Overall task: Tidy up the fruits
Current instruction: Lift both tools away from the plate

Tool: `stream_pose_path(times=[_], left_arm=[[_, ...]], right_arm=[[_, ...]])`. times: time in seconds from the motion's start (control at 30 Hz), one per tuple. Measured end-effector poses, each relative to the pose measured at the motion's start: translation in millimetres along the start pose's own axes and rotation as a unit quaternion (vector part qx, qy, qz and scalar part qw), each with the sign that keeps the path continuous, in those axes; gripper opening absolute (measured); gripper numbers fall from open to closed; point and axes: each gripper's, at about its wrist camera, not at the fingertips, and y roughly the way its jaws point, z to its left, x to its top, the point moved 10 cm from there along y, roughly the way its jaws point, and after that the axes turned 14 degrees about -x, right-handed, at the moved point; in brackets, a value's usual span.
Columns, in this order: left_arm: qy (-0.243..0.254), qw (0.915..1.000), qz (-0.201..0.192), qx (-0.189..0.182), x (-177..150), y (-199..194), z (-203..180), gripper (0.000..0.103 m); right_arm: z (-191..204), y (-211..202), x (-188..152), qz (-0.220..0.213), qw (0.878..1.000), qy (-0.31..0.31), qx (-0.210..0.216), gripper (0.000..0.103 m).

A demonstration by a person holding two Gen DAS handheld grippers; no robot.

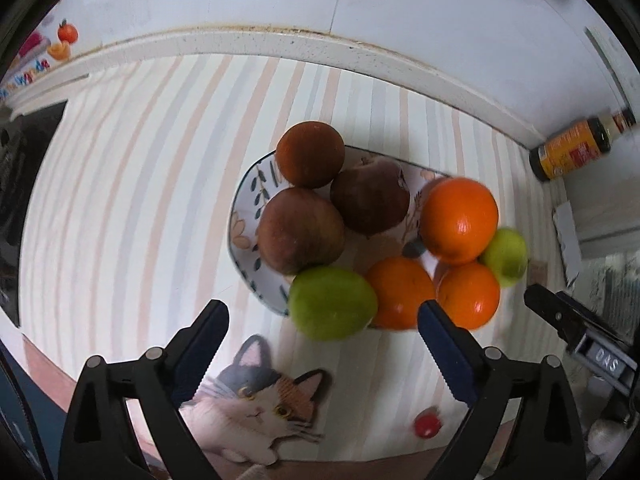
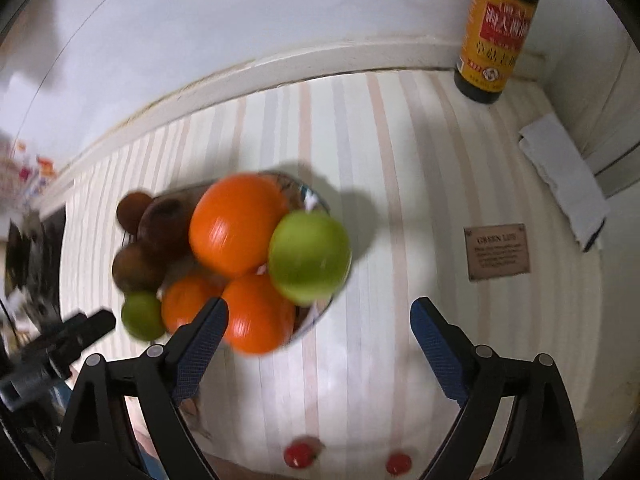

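A patterned plate [image 1: 244, 216] on the striped cloth holds a pile of fruit: three dark red-brown apples [image 1: 300, 230], three oranges [image 1: 458, 220] and two green apples [image 1: 332, 304]. My left gripper [image 1: 322, 340] is open and empty, hovering just in front of the near green apple. In the right wrist view the same plate [image 2: 316, 312] shows oranges [image 2: 236, 224], a green apple [image 2: 308, 258] and dark apples [image 2: 136, 264]. My right gripper [image 2: 318, 336] is open and empty, at the plate's right front edge.
A soy sauce bottle [image 2: 496, 28] stands at the back right by the wall. A folded white cloth [image 2: 564, 176] and a brown label [image 2: 498, 252] lie to the right. Small red tomatoes [image 2: 298, 456] sit near the front edge. A cat print [image 1: 260, 404] is on the cloth.
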Motion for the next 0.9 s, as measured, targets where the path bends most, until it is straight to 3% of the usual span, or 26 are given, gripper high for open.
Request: stream_pose_path(times=[0.4,0.9], left_arm=[[0.041,0.9982,-0.021,0.037,-46.6,-54.6,-1.9,0.097],[0.07,0.9942,-0.069,0.044,-95.9,-146.9,-33.5,0.097]], right_arm=[[9.7,-65.8,-60.0,-0.042,0.998,-0.031,-0.018,0.094],[-0.7,-185.8,-105.4,-0.127,0.991,-0.035,-0.013,0.094]])
